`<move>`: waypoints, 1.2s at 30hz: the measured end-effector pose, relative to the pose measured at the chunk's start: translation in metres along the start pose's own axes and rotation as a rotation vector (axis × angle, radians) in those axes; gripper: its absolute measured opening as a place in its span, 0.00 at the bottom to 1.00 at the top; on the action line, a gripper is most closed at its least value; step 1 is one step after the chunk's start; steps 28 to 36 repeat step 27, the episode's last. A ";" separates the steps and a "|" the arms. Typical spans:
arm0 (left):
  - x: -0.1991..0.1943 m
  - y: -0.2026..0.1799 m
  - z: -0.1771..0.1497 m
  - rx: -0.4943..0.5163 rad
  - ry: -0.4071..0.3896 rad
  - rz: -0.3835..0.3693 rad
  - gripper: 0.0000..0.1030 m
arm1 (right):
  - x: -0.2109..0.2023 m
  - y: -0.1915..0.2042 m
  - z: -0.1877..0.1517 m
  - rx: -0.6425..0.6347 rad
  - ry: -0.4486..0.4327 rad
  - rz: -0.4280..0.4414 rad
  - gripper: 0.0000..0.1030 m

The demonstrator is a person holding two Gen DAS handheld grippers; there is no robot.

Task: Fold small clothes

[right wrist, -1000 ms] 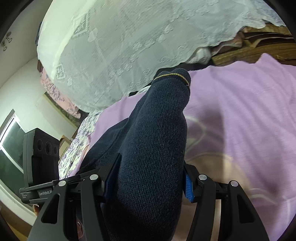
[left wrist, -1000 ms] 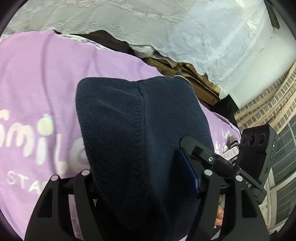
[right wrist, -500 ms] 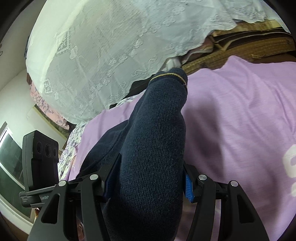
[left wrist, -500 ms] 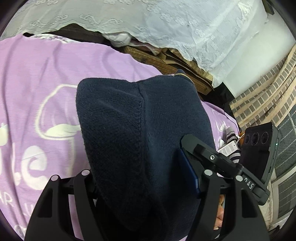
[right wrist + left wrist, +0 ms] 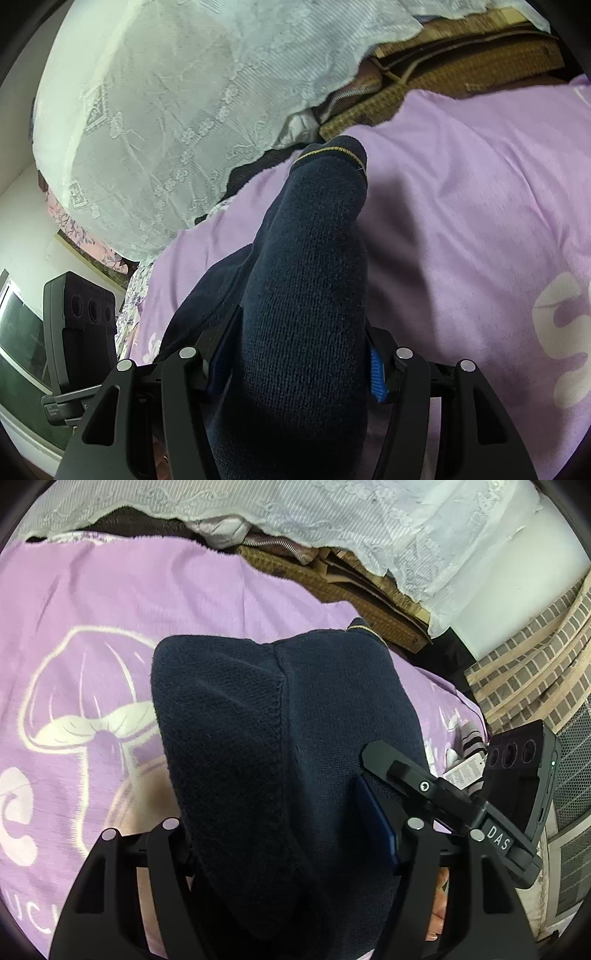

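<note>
A dark navy knitted garment (image 5: 280, 746) hangs between both grippers above a purple blanket (image 5: 110, 602). My left gripper (image 5: 288, 834) is shut on its wide body part, which fills the space between the fingers. My right gripper (image 5: 299, 362) is shut on a narrower sleeve-like part (image 5: 314, 258) whose cuff with a thin yellow stripe (image 5: 332, 151) points away from me. The right gripper also shows at the right of the left wrist view (image 5: 443, 794), close beside the left one.
The purple blanket has a white mushroom drawing (image 5: 81, 716) and white letters (image 5: 561, 321). White lace cloth (image 5: 184, 103) hangs behind it over brown woven mats (image 5: 351, 576). A brick-patterned wall (image 5: 528, 664) is at the right.
Both grippers have kept their hold on the garment and moved together across the blanket. The blanket print slid sideways in both views. The lace cloth and mats now look closer.
</note>
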State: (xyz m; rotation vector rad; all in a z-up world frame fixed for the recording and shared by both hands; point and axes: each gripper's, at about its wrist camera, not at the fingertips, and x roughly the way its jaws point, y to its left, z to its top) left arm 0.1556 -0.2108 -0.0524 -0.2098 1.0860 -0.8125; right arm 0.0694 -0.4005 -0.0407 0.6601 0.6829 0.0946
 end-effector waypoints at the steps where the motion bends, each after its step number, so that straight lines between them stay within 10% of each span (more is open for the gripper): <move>1: 0.004 0.003 0.000 -0.006 0.006 -0.001 0.65 | 0.003 -0.002 -0.001 0.006 0.005 -0.004 0.57; 36: -0.012 0.019 -0.014 -0.019 -0.035 0.041 0.77 | -0.020 0.019 -0.018 -0.129 -0.081 -0.165 0.60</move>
